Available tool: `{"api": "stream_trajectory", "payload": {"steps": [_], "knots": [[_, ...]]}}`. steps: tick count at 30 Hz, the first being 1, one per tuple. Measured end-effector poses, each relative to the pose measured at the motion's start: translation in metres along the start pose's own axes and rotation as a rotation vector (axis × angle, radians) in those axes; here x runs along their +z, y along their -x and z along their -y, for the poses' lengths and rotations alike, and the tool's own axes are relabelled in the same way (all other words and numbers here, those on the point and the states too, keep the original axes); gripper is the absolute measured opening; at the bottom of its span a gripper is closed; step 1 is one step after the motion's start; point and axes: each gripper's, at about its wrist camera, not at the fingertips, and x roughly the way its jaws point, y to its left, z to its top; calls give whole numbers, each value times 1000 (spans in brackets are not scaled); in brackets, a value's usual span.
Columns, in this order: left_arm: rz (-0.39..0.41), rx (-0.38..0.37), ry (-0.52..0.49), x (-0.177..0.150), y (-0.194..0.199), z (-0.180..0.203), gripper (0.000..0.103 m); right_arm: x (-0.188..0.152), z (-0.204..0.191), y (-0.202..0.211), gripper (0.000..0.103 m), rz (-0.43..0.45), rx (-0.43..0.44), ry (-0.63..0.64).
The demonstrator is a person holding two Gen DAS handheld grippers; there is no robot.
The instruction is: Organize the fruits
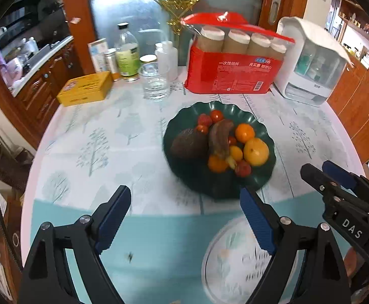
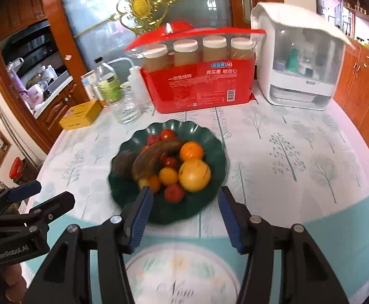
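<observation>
While fruit fills the green plate [image 2: 217, 152], both claws hover nearby — empty. Left claw [image 1: 184, 215] gapes wide; right claw [image 2: 184, 215] likewise.

At the far side of the table stand a red cup package [image 1: 231, 71], a white dispenser [image 1: 311, 60], a yellow box [image 1: 85, 89] and 1 glass jar [image 1: 155, 82].

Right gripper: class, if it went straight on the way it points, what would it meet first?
Probably the near rim of the green plate, then the fruit on it. The right gripper is open; depth is unclear.
</observation>
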Motion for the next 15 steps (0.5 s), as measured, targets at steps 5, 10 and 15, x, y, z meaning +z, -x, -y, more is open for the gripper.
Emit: {"api": "stream_trajectory", "payload": {"steps": [5, 10, 15], "knots": [[21, 10, 40, -48, 49, -12, 90, -46, -19, 47, 54, -16, 1, 47], [15, 29, 63, -99, 80, -15, 90, -92, -33, 86, 54, -35, -5, 94], [7, 38, 75, -138, 100, -11, 90, -121, -34, 112, 54, -73, 4, 74]]}}
